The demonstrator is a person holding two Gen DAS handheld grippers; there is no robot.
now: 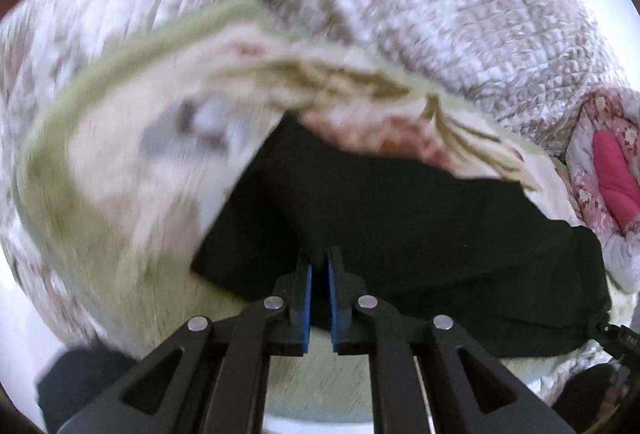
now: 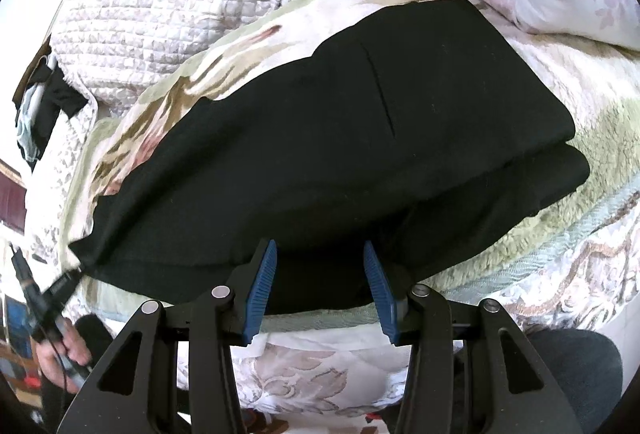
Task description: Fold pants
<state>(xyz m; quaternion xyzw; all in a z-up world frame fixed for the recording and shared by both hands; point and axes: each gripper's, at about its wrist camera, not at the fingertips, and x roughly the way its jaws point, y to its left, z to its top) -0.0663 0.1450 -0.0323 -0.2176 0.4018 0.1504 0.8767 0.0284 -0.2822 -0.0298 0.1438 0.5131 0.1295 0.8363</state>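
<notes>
My left gripper pinches the pants edge, apparently; the view blurs. My right gripper gapes wide at the folded near edge. Next: close, fold over.

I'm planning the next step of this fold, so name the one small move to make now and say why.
Probably close the right tool on the near edge of the black pants. Its jaws stand open around that edge, while the left tool looks nearly shut on the fabric at its own end. The pants already lie doubled on the floral blanket, so both ends need gripping before another fold.
</notes>
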